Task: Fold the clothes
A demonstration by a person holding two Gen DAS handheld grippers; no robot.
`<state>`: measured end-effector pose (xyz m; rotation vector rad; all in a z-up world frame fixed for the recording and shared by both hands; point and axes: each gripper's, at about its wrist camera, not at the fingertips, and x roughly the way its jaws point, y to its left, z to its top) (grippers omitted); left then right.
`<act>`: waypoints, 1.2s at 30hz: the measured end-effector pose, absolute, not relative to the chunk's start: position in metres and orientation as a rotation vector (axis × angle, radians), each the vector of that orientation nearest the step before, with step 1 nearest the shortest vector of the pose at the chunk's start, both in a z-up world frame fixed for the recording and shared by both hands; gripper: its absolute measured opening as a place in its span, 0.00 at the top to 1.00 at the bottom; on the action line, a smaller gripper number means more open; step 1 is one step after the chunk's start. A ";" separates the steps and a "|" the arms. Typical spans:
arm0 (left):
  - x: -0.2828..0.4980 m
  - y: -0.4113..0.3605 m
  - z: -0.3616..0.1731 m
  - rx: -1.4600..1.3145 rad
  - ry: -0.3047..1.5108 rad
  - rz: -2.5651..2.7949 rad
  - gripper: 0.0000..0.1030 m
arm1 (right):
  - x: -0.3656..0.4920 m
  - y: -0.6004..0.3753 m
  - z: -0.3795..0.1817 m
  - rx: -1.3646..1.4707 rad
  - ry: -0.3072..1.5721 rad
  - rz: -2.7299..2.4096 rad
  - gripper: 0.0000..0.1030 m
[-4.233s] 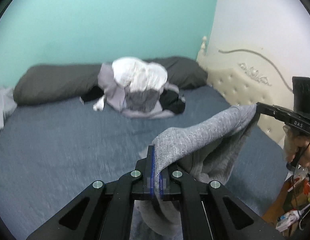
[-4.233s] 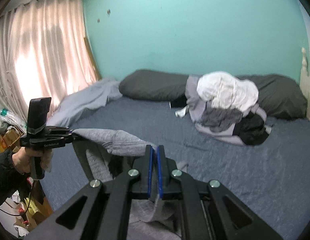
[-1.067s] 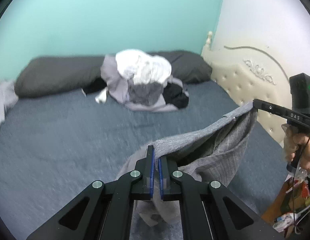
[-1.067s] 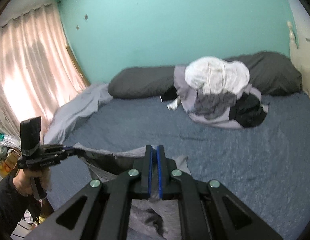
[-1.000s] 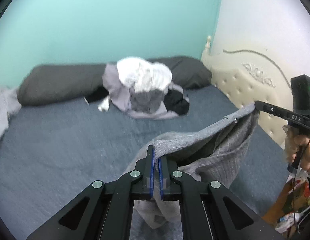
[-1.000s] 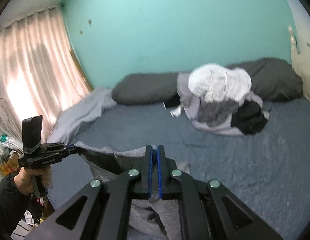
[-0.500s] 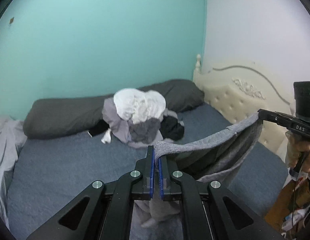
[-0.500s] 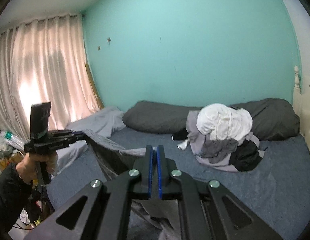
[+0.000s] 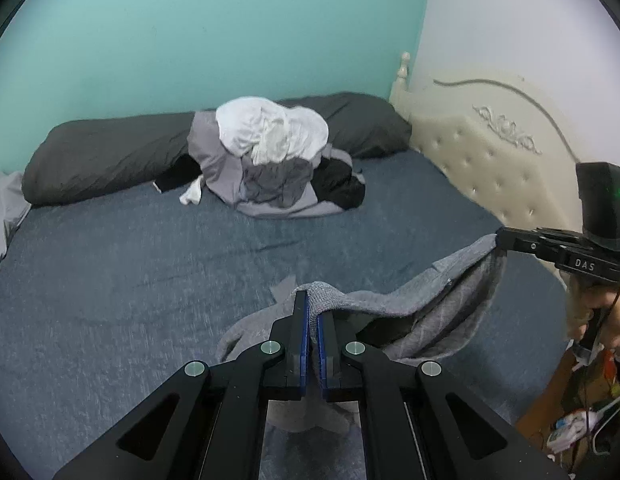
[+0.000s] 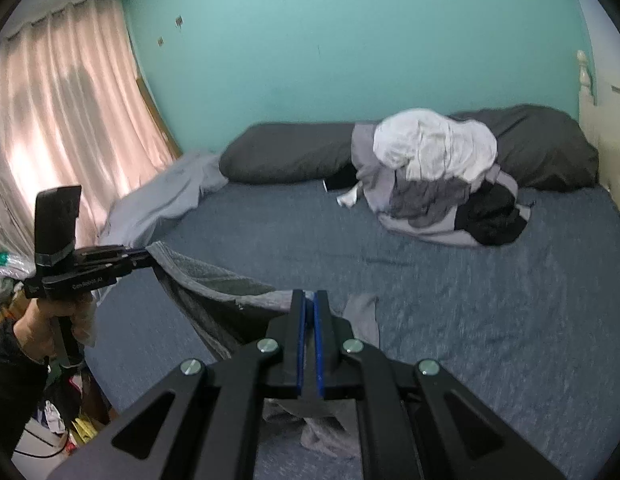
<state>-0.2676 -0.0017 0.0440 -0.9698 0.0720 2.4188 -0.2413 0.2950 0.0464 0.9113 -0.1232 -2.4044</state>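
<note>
Both grippers have dropped since half a second ago, bringing the grey knitted garment [image 9: 414, 300] down so its lower folds now rest on the blue-grey bedsheet [image 9: 110, 280]. Left gripper [image 9: 312, 312] has its blue-padded jaws pinched narrow on one top corner; right gripper [image 10: 306, 312] is clamped just as tightly on the other corner, the fabric sagging between them. Farther back, a heap of white, grey and black clothes [image 9: 270, 160] leans against a long dark grey pillow [image 9: 102, 152].
</note>
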 end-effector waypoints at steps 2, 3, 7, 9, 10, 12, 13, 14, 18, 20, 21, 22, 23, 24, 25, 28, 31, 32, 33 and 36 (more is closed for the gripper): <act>-0.267 0.000 0.034 -0.984 0.076 2.416 0.97 | -0.243 0.293 0.033 0.938 -0.121 -2.396 0.96; -0.268 0.001 0.028 -0.994 0.078 2.413 0.97 | -0.245 0.293 0.026 0.950 -0.126 -2.390 0.96; -0.270 0.005 0.010 -1.026 0.091 2.405 0.97 | -0.246 0.290 0.001 1.012 -0.108 -2.370 0.96; -0.270 0.008 0.003 -1.038 0.095 2.397 0.97 | -0.246 0.290 -0.012 1.045 -0.082 -2.370 0.96; -0.269 0.010 0.000 -1.041 0.100 2.393 0.97 | -0.246 0.290 -0.018 1.060 -0.071 -2.370 0.96; -0.267 0.014 -0.005 -1.049 0.117 2.384 0.97 | -0.246 0.291 -0.029 1.098 -0.049 -2.365 0.96; -0.267 0.016 -0.007 -1.052 0.128 2.379 0.97 | -0.246 0.291 -0.035 1.119 -0.041 -2.355 0.93; -0.266 0.018 -0.008 -1.054 0.138 2.376 0.97 | -0.246 0.291 -0.040 1.136 -0.033 -2.343 0.93; -0.261 0.022 -0.013 -1.052 0.155 2.366 0.97 | -0.240 0.285 -0.051 1.153 0.052 -2.299 0.93; -0.259 0.023 -0.014 -1.051 0.155 2.363 0.97 | -0.237 0.281 -0.050 1.134 0.084 -2.287 0.87; -0.259 0.024 -0.015 -1.051 0.157 2.361 0.97 | -0.237 0.279 -0.050 1.125 0.100 -2.281 0.85; -0.258 0.024 -0.015 -1.051 0.160 2.359 0.97 | -0.237 0.276 -0.049 1.119 0.114 -2.274 0.82; -0.257 0.024 -0.016 -1.052 0.161 2.358 0.97 | -0.237 0.274 -0.049 1.112 0.128 -2.267 0.82; -0.257 0.024 -0.017 -1.054 0.160 2.357 0.97 | -0.237 0.271 -0.048 1.105 0.140 -2.257 0.82; -0.256 0.023 -0.018 -1.056 0.159 2.355 0.97 | -0.236 0.269 -0.048 1.095 0.153 -2.242 0.80; -0.254 0.022 -0.018 -1.047 0.159 2.353 0.97 | -0.233 0.257 -0.052 1.096 0.232 -2.194 0.61; -0.250 0.020 -0.017 -1.034 0.155 2.348 0.97 | -0.234 0.250 -0.062 1.119 0.264 -2.150 0.60; -0.249 0.019 -0.017 -1.029 0.154 2.346 0.97 | -0.236 0.249 -0.065 1.123 0.267 -2.145 0.60; -0.247 0.019 -0.016 -1.023 0.154 2.343 0.97 | -0.237 0.248 -0.068 1.125 0.269 -2.137 0.60; -0.242 0.019 -0.015 -1.002 0.164 2.331 0.97 | -0.242 0.241 -0.077 1.115 0.300 -2.107 0.60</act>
